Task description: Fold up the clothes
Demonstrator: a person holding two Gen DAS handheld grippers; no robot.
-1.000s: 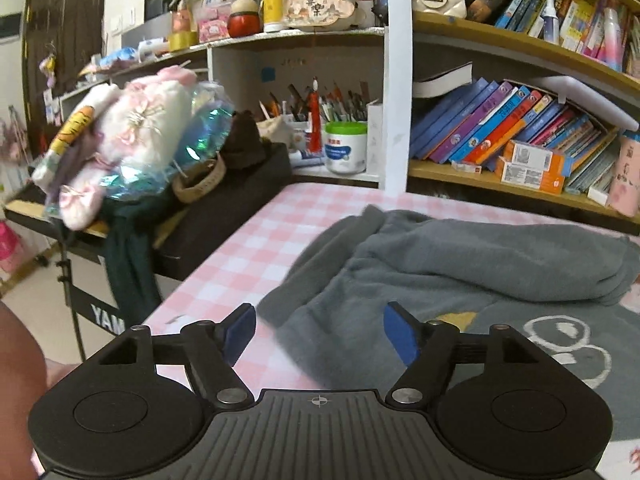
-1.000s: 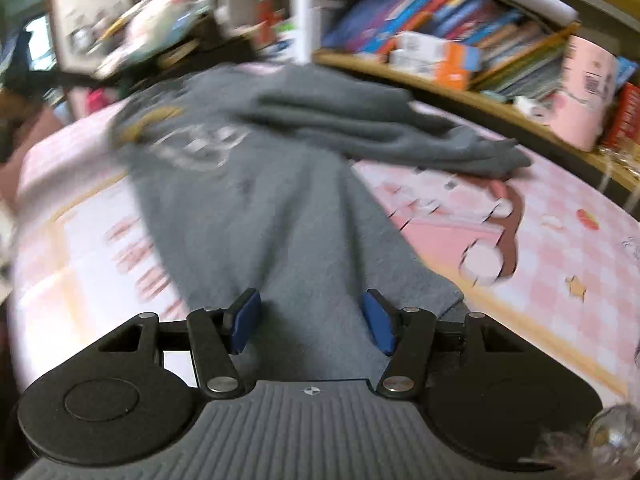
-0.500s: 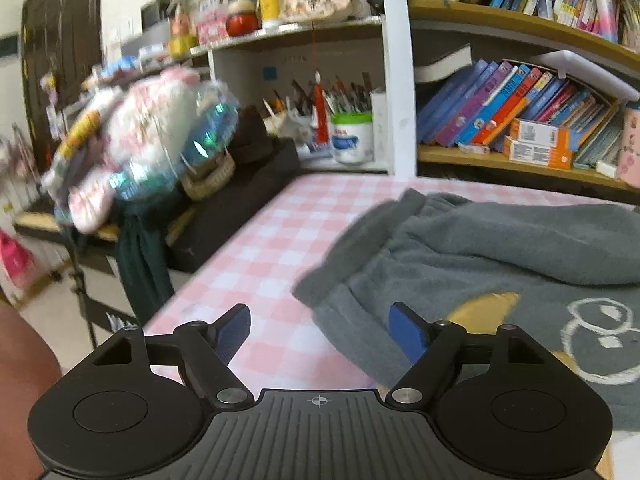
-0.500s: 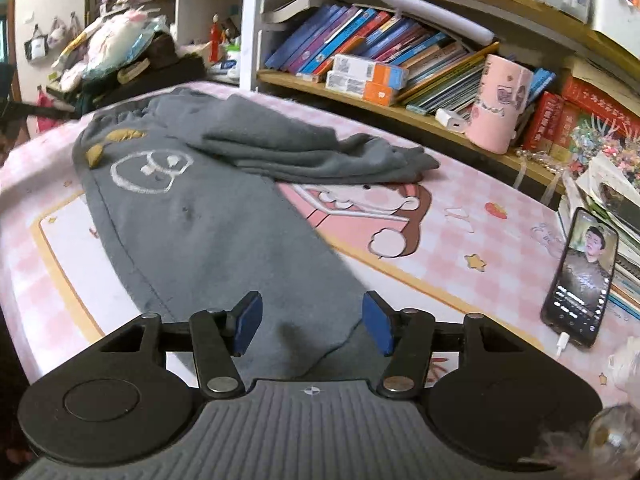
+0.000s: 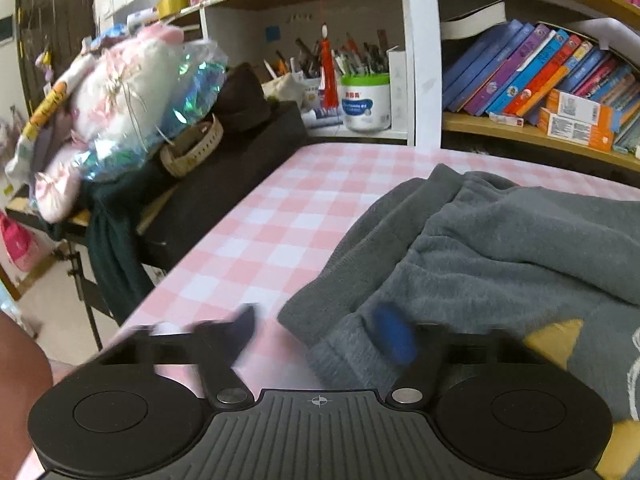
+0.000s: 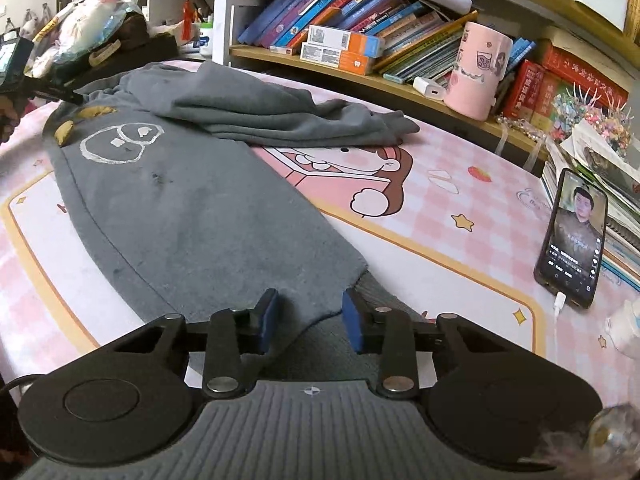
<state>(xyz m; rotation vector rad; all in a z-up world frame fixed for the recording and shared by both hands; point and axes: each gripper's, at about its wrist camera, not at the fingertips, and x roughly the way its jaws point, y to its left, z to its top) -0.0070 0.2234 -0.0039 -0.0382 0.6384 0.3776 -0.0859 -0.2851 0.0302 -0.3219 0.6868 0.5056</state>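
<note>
one grey garment [image 6: 192, 216], one phone [image 6: 572, 236], one mug [image 6: 478, 72]

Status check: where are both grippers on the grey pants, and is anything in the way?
Left gripper closing at waistband, right gripper closing over leg hem; neither clamped yet. Grey pants flat, far leg folded across. Phone off to the right, clear.

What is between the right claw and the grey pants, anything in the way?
Nothing visible. The right claw, whose jaws have just been closing, already straddles the leg end of the pants; only bare mat lies beside it, and the phone sits off to the side.
</note>
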